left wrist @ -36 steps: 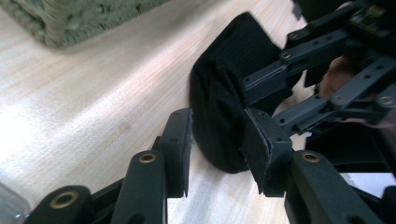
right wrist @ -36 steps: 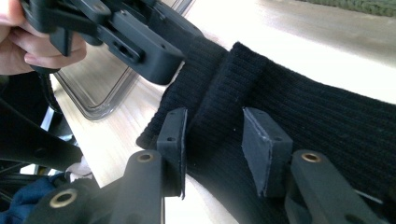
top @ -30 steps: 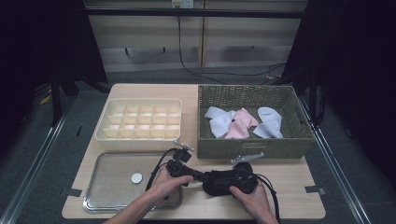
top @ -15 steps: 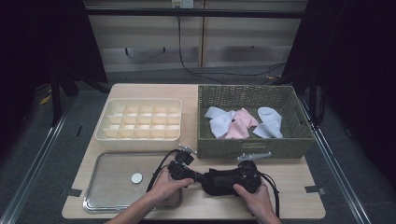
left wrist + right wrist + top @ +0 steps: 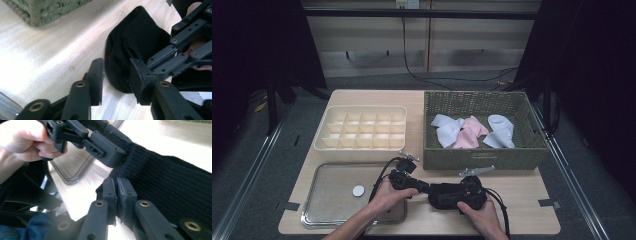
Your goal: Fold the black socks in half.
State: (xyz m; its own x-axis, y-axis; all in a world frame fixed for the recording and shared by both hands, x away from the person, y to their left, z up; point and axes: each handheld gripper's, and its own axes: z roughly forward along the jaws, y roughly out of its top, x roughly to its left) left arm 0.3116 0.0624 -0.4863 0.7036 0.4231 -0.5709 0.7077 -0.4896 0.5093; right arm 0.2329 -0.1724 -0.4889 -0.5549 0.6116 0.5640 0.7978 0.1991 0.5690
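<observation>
- You work at a pale wooden table (image 5: 522, 187).
- Beyond it you see a light panelled wall (image 5: 372, 35) with black cables (image 5: 412, 65) hanging down.
- Dark curtains (image 5: 592, 75) flank you; grey floor (image 5: 242, 150) lies beneath.

Wooden table (image 5: 517, 187): divider box (image 5: 362, 127), basket (image 5: 482, 157), tray (image 5: 332, 197), black sock (image 5: 452, 195).

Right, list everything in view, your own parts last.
Black knitted sock: one, on the table's front edge, between the tongs.
Woven green basket: one, back right.
White cloths: apparently three, in the basket.
Pink cloth: one, among them.
Cream compartment tray: one, back left.
Clear shallow tray: one, front left.
White disc: one, in it.
Wooden table: one.
Left tongs: open, around the sock's end.
Right tongs: shut on its edge.
</observation>
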